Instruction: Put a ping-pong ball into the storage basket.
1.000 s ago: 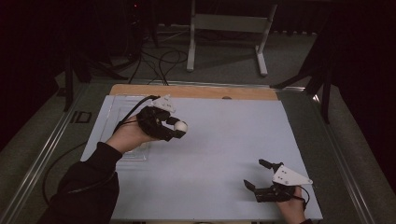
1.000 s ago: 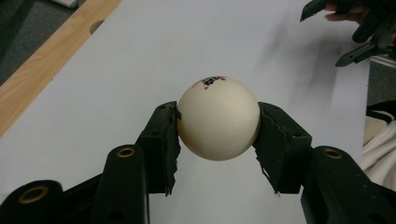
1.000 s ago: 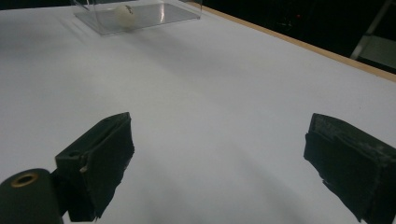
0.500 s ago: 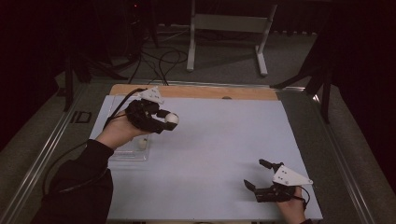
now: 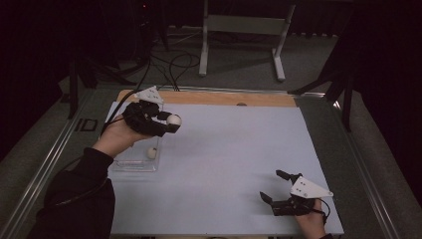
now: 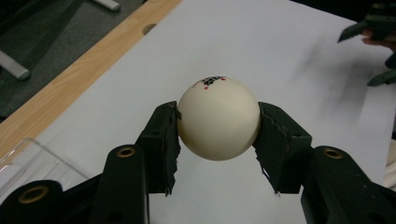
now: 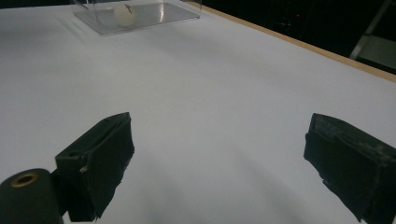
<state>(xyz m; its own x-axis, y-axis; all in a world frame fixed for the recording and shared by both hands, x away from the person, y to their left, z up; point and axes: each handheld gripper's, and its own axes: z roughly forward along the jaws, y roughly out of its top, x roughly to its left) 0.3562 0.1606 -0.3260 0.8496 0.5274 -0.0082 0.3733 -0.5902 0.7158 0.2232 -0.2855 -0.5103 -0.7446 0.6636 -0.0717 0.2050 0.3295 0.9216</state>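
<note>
My left gripper [image 5: 171,121] is shut on a white ball [image 5: 174,119] and holds it in the air over the table's far left, just beyond a clear plastic box [image 5: 134,162]. The left gripper view shows that ball [image 6: 218,118] squeezed between both pads, a small dark and red print on top. A second white ball [image 5: 152,153] lies inside the box; the right gripper view has this ball [image 7: 124,14] and the box [image 7: 154,13] far off. My right gripper [image 5: 273,188] rests low at the near right of the table, jaws wide apart, nothing between them.
A white sheet [image 5: 234,159] covers the table, with a wooden strip [image 5: 219,98] along its far edge. Metal rails [image 5: 54,149] run along the table's sides. Beyond the table are a stand's legs [image 5: 239,45] and cables [image 5: 174,62] on the floor.
My left gripper has carried the ball left and away from me, from over the sheet to just beyond the clear box. The right gripper has stayed put.
</note>
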